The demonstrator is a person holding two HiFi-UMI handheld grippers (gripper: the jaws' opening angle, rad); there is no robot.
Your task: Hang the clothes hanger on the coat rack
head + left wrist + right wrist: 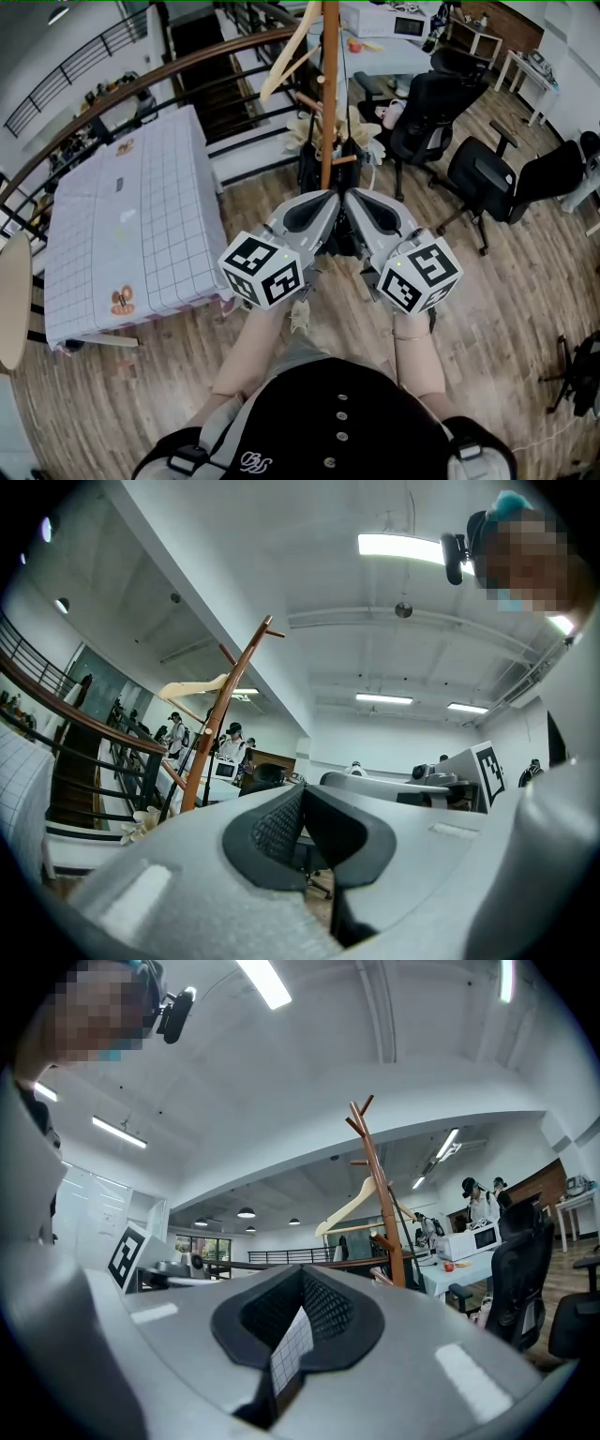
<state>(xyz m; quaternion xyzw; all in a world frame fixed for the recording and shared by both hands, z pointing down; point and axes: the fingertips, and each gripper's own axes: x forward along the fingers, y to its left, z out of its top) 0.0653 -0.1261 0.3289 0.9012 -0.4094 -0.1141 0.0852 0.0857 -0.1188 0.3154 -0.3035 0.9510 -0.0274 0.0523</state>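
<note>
The wooden coat rack [329,94] stands straight ahead of me, its pole rising toward the head view's top. A pale wooden clothes hanger [286,56] hangs high on it, to the pole's left. My left gripper [323,208] and right gripper [361,208] are held side by side just short of the pole, both shut with nothing in them. The left gripper view has the rack [220,714] and the hanger [192,688] beyond its closed jaws. In the right gripper view, the rack [380,1204] and hanger [352,1206] stand past the closed tips.
A table under a grid-patterned cloth [131,216] stands at the left beside a curved railing [141,89]. Black office chairs [427,112] [487,178] crowd the right. Bags [323,169] lie at the rack's foot. A microwave [408,26] sits on a white table behind.
</note>
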